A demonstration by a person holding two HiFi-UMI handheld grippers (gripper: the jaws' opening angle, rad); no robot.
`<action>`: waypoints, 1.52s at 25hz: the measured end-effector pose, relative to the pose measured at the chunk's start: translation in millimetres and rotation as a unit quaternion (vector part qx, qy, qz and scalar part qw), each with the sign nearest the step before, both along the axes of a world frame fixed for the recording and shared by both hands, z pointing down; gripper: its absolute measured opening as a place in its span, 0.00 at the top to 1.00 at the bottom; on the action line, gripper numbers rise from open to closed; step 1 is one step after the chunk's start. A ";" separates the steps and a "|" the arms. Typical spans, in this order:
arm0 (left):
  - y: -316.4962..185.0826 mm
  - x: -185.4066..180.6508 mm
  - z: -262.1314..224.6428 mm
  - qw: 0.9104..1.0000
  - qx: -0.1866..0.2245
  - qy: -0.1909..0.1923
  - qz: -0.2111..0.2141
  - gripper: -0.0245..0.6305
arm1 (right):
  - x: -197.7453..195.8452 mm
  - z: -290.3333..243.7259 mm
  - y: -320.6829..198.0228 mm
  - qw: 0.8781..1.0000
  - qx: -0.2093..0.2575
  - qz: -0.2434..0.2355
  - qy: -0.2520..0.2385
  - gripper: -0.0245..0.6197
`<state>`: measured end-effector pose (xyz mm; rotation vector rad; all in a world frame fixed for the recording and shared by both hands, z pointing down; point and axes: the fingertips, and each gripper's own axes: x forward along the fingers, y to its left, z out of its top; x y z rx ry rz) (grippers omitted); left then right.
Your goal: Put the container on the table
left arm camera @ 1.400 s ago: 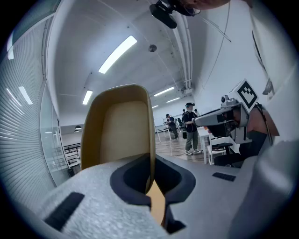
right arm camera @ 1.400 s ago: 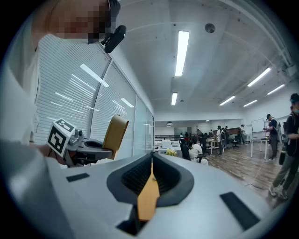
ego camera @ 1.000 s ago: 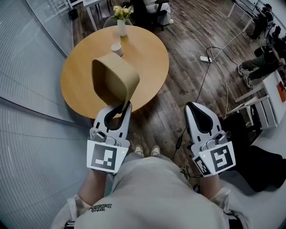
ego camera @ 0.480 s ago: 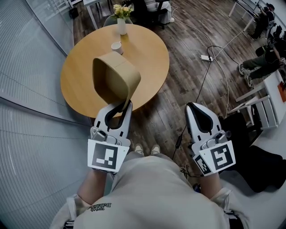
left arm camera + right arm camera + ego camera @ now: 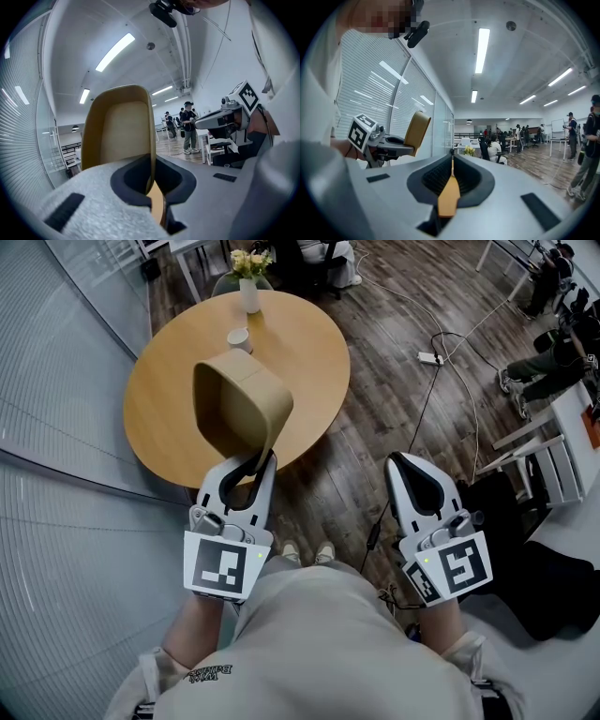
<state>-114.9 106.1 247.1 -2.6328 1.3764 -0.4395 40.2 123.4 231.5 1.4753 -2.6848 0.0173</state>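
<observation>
Floor: dark wood planks [image 5: 394, 427] fill most of my head view, with a cable trailing across them.
Glass wall: pale striped panels [image 5: 56, 381] run down my left side, just past the table.
Table: a round wooden table [image 5: 169, 437] stands ahead of me and to the left, its top mostly bare.
Container: a tan tub with rounded corners [image 5: 242, 409] is held up on its side, not set down. From the head view it overlaps the near half of the table top. Its open side faces back toward my left gripper. In the left gripper view I see only plain tan walls inside it.
Left gripper: my left gripper [image 5: 262, 457] has its jaws pinched on one thin side wall of the container, near the rim. That wall stands edge-on between the pads.
Right gripper: my right gripper [image 5: 401, 460] hangs over the floor to the right of the table, well apart from the container. Its jaws are pressed together with nothing between them.
Vase: a white vase [image 5: 249, 296] stands upright at the table's far edge, holding yellow and white flowers [image 5: 246, 261].
Cup: a small pale cup [image 5: 238, 339] stands near the vase; I cannot tell what is in it.
Power strip: a white one [image 5: 429, 359] lies on the floor to the right.
</observation>
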 end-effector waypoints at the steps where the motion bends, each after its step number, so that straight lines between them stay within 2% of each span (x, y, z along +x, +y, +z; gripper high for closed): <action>1: -0.2 0.6 0.8 1.000 -0.001 0.000 -0.001 0.93 | 0.7 1.0 -0.5 1.000 -0.001 -0.001 0.000 0.91; 15: 1.2 3.8 14.7 1.000 -0.013 -0.004 -0.025 0.93 | 10.3 16.8 -3.2 1.000 -0.013 -0.014 0.000 0.91; 21: 2.8 18.9 18.3 0.999 -0.015 -0.004 -0.031 0.93 | 24.8 21.4 -2.5 1.000 -0.014 -0.016 -0.006 0.91; 26: 2.6 34.0 19.9 0.999 -0.010 -0.023 -0.024 0.93 | 40.3 20.4 -3.7 1.000 -0.010 -0.018 -0.016 0.91; 34: 7.4 54.7 16.9 0.999 -0.011 -0.028 -0.025 0.93 | 59.4 17.6 3.8 0.999 -0.006 -0.020 -0.046 0.91; 38: 5.7 58.5 19.3 0.999 -0.006 -0.038 -0.014 0.93 | 62.8 20.7 2.8 0.999 -0.009 -0.017 -0.045 0.91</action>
